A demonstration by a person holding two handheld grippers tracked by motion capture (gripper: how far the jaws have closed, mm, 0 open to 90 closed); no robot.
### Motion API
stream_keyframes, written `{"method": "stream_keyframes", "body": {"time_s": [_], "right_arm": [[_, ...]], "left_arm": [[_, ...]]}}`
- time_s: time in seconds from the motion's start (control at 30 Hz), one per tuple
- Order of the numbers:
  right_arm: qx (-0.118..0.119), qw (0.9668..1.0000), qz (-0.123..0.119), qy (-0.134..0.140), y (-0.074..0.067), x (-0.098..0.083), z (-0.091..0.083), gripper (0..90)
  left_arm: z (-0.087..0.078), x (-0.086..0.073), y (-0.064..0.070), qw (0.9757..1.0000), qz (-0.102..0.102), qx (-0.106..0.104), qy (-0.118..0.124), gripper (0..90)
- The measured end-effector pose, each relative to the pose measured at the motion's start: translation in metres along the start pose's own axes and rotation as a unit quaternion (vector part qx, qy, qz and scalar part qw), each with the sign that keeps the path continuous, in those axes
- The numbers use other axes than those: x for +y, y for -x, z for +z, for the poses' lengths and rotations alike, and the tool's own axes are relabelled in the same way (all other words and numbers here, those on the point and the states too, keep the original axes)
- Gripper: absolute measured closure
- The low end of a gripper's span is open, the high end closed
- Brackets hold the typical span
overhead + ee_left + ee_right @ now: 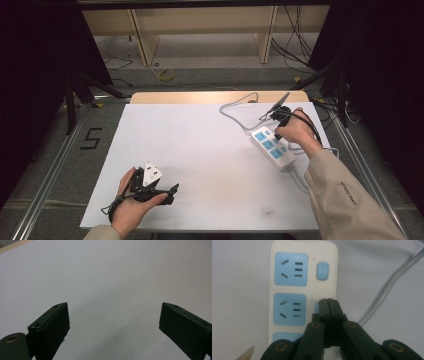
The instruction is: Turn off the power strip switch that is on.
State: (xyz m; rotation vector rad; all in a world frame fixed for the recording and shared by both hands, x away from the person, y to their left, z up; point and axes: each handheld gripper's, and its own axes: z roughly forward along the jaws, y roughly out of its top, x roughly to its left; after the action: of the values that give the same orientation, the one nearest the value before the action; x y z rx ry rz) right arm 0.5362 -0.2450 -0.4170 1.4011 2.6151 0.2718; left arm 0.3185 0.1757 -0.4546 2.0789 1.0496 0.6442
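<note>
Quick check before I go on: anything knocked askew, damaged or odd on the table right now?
Nothing stands out. The power strip lies flat on the white table, sockets up, its grey cord looping loosely behind it. The right gripper, jaws together, sits at the strip's middle switch. The left gripper is open over bare table.

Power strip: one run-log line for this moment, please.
right gripper: shut, tips over middle switch of power strip | left gripper: open, empty, over table
</note>
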Motion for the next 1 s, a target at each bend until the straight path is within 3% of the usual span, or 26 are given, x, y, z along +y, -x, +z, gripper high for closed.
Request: {"method": "stream_keyframes", "body": {"time_s": [1.0], "right_arm": [[0.001,0.9994,-0.006,0.033,-0.001,-0.009,-0.019,90.0]], "left_arm": [[0.0,0.0,0.001,1.0,0.0,0.0,-0.003,9.0]]}}
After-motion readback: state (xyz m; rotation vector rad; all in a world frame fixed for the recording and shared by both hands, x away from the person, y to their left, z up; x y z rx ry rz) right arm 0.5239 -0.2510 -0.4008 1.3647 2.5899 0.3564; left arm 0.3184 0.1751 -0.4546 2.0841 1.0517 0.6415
